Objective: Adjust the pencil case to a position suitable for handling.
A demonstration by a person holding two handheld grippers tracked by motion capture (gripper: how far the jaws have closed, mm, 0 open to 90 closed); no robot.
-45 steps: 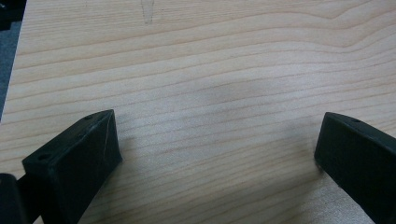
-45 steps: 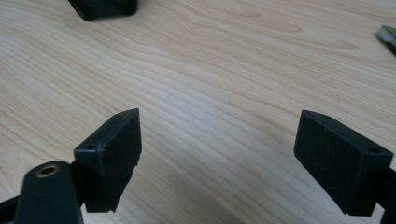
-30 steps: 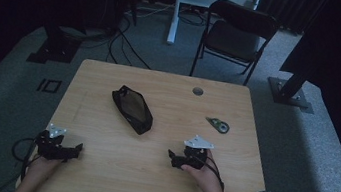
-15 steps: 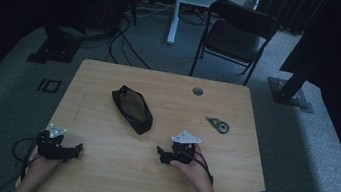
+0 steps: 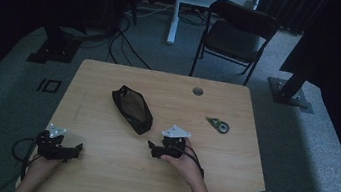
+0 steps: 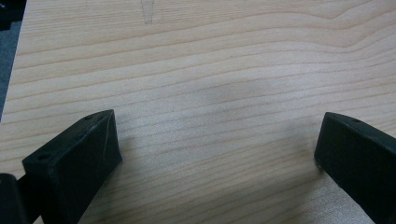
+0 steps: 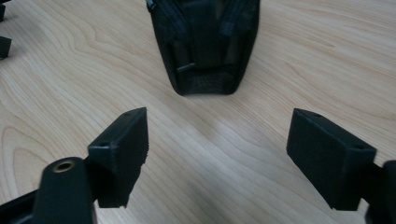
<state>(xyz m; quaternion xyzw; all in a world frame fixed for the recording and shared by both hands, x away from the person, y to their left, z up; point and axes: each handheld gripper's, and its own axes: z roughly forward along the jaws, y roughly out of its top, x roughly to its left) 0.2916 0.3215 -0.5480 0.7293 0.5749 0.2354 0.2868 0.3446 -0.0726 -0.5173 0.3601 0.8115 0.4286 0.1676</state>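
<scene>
Right gripper (image 5: 153, 150) hovers low over the wooden table (image 5: 226, 184), its 2 jaws wide apart with bare wood between them; they have just been closing a little. It points at the near end of the black zippered pouch (image 5: 132, 109), which lies flat and slanted at the table's middle, just beyond the jaws and untouched. Left gripper (image 5: 75, 149) rests near the table's left front edge, well apart from the pouch, its jaws spread with nothing between them. A small tape dispenser (image 5: 218, 125) lies off to the right of the pouch.
</scene>
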